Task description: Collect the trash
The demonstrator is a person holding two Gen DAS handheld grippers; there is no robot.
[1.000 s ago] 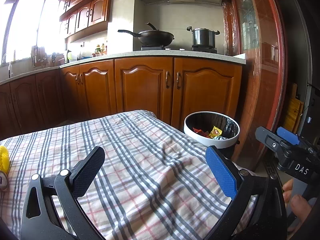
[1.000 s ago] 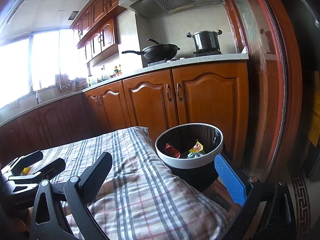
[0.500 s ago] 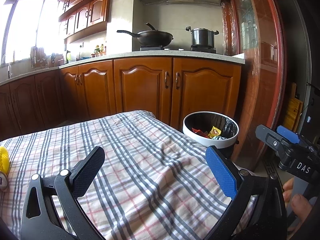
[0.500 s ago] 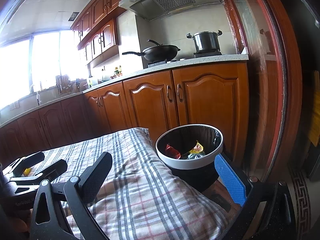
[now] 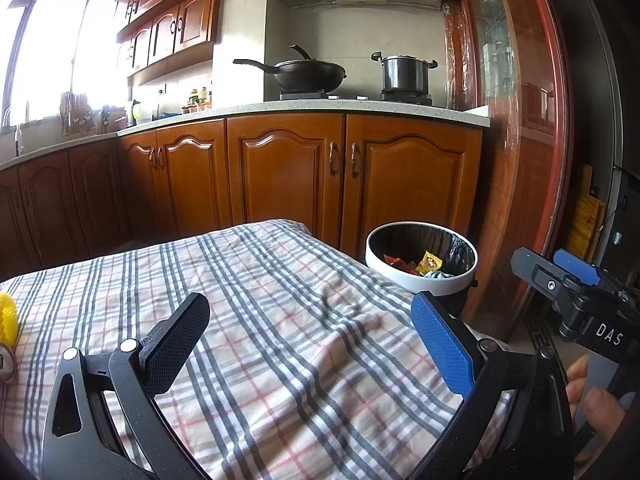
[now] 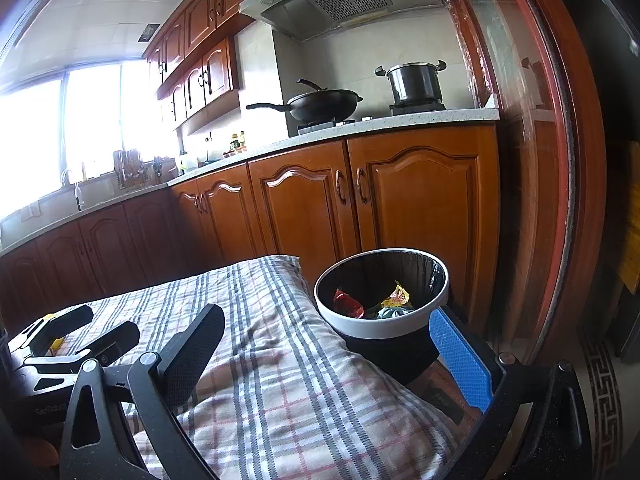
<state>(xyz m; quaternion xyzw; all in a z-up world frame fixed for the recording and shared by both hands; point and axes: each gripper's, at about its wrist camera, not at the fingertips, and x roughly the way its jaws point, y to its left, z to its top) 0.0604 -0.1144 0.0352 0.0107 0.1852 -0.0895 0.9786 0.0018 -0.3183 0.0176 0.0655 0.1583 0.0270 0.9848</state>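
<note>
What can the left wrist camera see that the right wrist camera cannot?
Only the left wrist view shows a yellow object at the table's left edge, and the person's fingers gripping the right hand-held gripper.

Only the right wrist view shows the patterned floor border and the left hand-held gripper from the side.

Both show the white-rimmed trash bin with wrappers inside, the plaid tablecloth, the wok and the pot.
</note>
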